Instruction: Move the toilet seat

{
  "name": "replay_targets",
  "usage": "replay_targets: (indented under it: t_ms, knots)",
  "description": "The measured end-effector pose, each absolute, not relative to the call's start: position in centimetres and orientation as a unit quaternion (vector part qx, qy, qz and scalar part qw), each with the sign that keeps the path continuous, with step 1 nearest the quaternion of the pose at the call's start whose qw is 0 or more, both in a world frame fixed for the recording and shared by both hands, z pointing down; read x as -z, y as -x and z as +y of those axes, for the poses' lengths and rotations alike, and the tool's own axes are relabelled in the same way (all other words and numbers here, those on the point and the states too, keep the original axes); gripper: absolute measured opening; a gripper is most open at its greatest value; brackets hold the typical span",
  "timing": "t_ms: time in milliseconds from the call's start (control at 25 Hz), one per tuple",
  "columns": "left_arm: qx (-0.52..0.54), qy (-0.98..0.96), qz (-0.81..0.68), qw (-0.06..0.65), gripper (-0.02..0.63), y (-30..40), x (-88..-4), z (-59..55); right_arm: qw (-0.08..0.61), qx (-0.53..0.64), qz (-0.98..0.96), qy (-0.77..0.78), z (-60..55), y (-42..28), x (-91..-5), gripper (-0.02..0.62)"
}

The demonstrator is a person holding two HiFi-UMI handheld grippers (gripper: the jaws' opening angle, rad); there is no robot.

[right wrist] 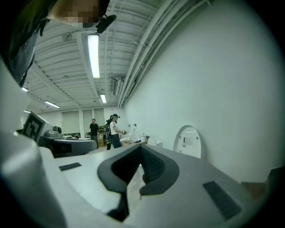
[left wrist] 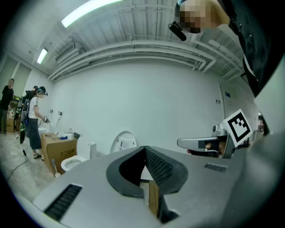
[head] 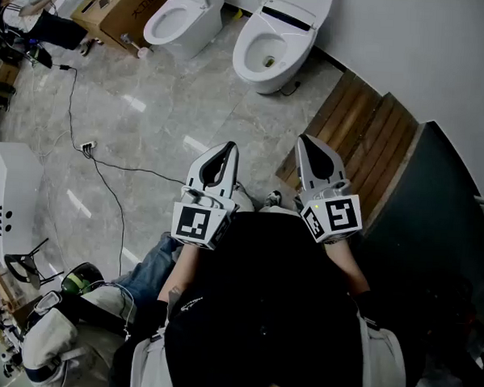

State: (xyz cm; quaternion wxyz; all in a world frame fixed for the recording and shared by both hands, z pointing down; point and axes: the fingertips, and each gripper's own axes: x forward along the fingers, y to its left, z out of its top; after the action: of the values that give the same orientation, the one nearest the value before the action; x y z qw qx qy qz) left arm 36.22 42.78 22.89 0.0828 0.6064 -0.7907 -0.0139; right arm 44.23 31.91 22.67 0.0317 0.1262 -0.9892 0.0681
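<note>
White toilet lid up, cardboard box print illegible, left gripper and right gripper both pressed together, empty.

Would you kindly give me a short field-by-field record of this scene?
left gripper: shut, empty, held in front of the body
right gripper: shut, empty, beside the left one
toilets: two by the wall; right toilet has its lid raised, left toilet stands next to a cardboard box
floor: cable across the tiles
contact: neither gripper touches a toilet
</note>
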Motion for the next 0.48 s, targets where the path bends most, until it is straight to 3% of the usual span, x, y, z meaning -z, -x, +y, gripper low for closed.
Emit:
replay_targets:
  t_ms: [360,480]
  knots:
    - [0.030,-0.613,-0.786,0.079,0.009,-43.0,-22.7,46.7,0.034,-0.067,-0.988,-0.134,37.0,-51.6,-22.1,0.009]
    - [0.019,-0.628,-0.774,0.076,0.009,-42.2,-22.2,46.5,0.027,-0.088,-0.985,-0.146,36.9,-50.7,-21.4,0.009]
